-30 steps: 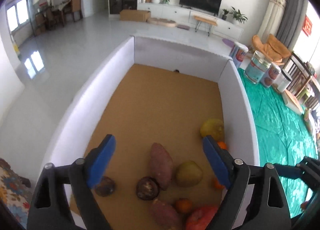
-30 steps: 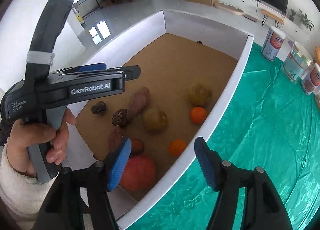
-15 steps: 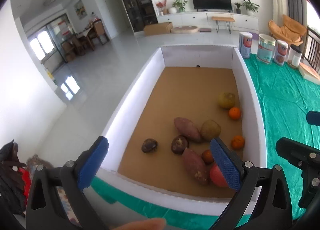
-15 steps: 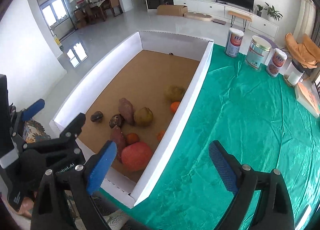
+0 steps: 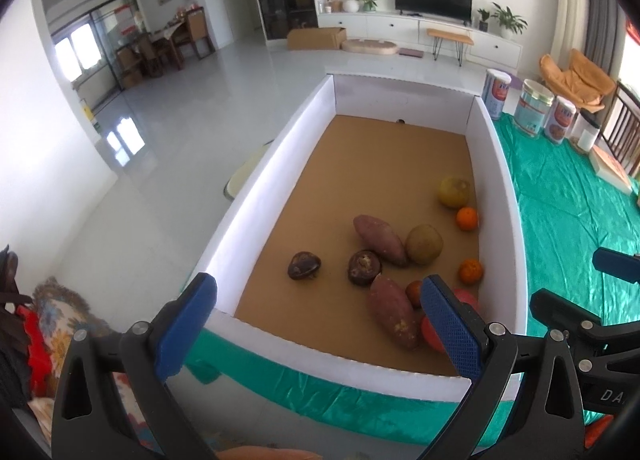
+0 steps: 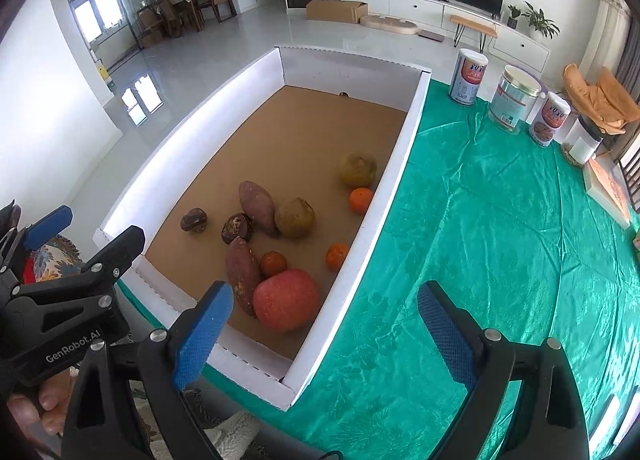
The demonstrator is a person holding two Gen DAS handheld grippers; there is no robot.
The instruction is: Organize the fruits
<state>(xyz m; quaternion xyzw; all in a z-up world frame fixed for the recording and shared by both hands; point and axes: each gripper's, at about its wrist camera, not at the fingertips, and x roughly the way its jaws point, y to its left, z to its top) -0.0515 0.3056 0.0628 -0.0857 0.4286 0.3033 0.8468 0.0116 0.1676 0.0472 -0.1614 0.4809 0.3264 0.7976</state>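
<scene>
Table cover (image 6: 500,244), green and glossy, spread over the whole tabletop.

Box (image 6: 372,220): long, white-walled, brown cardboard floor, set along the left edge of the table; far half of its floor bare but for one tiny dark speck at the far wall.

Jars: three tins and one small white-lidded container (image 6: 516,100) in a row at the far right edge of the table, outside the box.

Apple (image 6: 286,299): red, largest fruit, in the near right corner of the box.

Sweet potatoes, two: one (image 6: 242,274) just left of the apple and touching it; the other (image 6: 258,206) further in, mid-floor, leaning against a round brownish-green fruit (image 6: 295,217).

Yellow-green round fruit (image 6: 357,169), close to the right wall, past the middle group.

Dark brown wrinkled fruits, two (image 6: 194,219) (image 6: 237,227), left of the sweet potatoes, toward the left wall.

Oranges, small: one (image 6: 361,200) beside the right wall just below the yellow-green fruit; one (image 6: 337,255) nearer, also by the right wall; one darker, reddish (image 6: 273,263) just behind the apple.

Left gripper (image 5: 316,324): jaws just opened further and spread wide, nothing between them, held above the near end wall of the box.

Right gripper (image 6: 324,334): jaws just opened further and spread wide, nothing between them, over the near right corner of the box.
</scene>
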